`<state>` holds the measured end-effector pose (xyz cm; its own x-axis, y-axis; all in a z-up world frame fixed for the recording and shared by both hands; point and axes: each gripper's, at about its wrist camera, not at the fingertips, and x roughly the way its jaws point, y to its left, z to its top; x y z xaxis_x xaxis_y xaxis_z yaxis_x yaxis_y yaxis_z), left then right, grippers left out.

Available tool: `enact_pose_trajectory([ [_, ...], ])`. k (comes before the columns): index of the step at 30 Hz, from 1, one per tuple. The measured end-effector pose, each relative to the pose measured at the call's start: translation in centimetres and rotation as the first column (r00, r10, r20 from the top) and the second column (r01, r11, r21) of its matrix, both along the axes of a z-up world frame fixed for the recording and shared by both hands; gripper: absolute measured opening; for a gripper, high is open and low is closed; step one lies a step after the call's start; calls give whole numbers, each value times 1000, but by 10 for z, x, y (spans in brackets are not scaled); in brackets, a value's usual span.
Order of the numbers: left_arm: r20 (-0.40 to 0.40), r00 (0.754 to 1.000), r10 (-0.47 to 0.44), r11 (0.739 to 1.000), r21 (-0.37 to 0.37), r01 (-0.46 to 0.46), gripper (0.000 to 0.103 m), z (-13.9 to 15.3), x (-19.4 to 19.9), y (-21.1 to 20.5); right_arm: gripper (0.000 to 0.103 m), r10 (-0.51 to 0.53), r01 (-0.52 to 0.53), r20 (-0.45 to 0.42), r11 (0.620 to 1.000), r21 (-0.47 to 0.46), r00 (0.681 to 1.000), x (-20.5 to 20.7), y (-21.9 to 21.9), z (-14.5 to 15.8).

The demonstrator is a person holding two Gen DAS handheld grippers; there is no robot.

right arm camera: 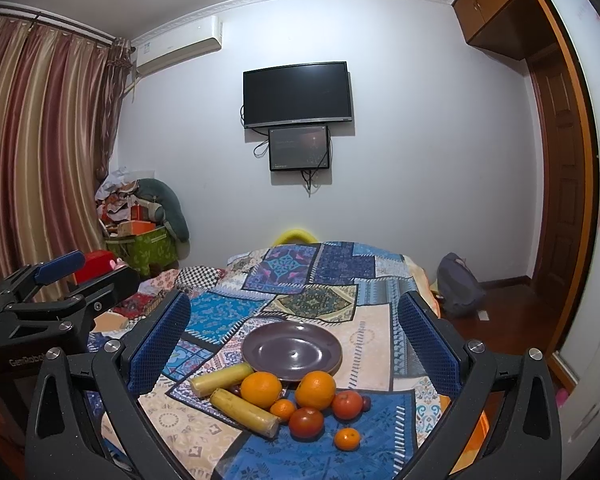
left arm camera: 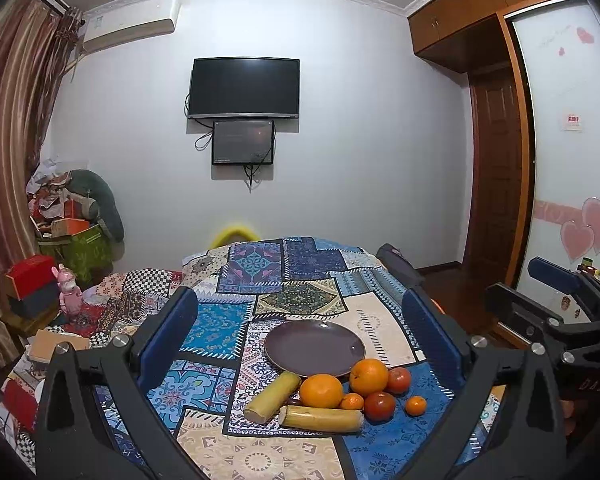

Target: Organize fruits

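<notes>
While unsorted, fruits crowd purple plate

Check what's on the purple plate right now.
Nothing: the purple plate shows a bare, shiny surface. Its near rim is partly covered by the two large oranges, so that edge is hidden, but all fruit looks to sit on the cloth.

A pale wall fills the far side of the room, with a dark television mounted at twelve o'clock and a smaller screen just beneath it, cables dangling. At ten o'clock an air conditioner sits under the ceiling moulding, beside striped curtains at nine. A cluttered green box stands below. Wooden cabinets and a brown door occupy two o'clock, over dark wood floor.
</notes>
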<state>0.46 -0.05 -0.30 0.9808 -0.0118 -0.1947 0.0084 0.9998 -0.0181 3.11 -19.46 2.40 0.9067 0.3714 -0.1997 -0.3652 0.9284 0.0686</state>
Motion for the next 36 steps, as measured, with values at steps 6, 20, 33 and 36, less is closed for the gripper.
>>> enact_pose_trajectory([
  [6,-5,1000,-2,1000,-5,2,103,1,1,2,103,2,-2,-2,1000,1,1000,0,1,0],
  [20,-5,1000,-17,1000,1,17,103,1,2,2,103,-11,12,7,1000,-7,1000,3,5,-3],
  [33,-143,987,-67,998,-7,67,77,-24,40,2,85,24,-28,-99,999,-41,995,36,0,-32],
  [36,-193,978,-76,997,0,78,77,-36,56,-1,75,30,-38,-157,998,-47,987,50,-5,-45],
])
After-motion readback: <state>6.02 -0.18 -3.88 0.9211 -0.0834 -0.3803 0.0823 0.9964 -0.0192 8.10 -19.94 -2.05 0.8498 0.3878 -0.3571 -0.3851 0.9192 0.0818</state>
